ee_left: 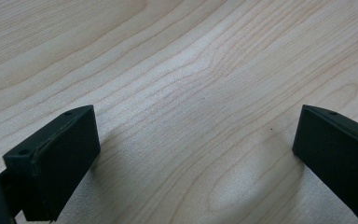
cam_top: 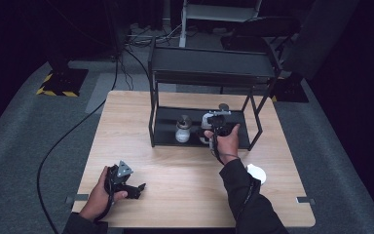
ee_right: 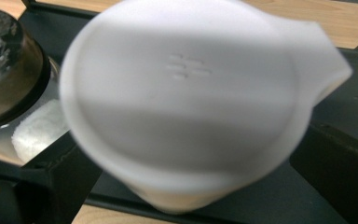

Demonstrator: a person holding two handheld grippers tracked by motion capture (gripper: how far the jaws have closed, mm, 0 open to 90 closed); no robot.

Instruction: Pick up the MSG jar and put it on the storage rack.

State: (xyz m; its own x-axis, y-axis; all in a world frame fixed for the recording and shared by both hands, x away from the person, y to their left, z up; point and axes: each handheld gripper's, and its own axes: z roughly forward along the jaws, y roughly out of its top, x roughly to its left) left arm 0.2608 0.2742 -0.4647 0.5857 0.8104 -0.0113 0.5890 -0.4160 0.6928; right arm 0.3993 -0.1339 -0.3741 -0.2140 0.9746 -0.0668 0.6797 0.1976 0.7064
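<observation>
White lidded container (ee_right: 186, 107) between right tool's (ee_right: 196, 186) parted jaws, close-up.

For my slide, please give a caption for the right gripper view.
White lidded container between the open jaws of the right gripper, on a black shelf beside a glass jar.

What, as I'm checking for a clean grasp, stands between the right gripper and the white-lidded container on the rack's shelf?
Nothing visible does. The white-lidded container sits right between the open jaws of the right gripper. The metal-lidded jar stands beside it on the lower shelf, off to one side, not in between.
</observation>
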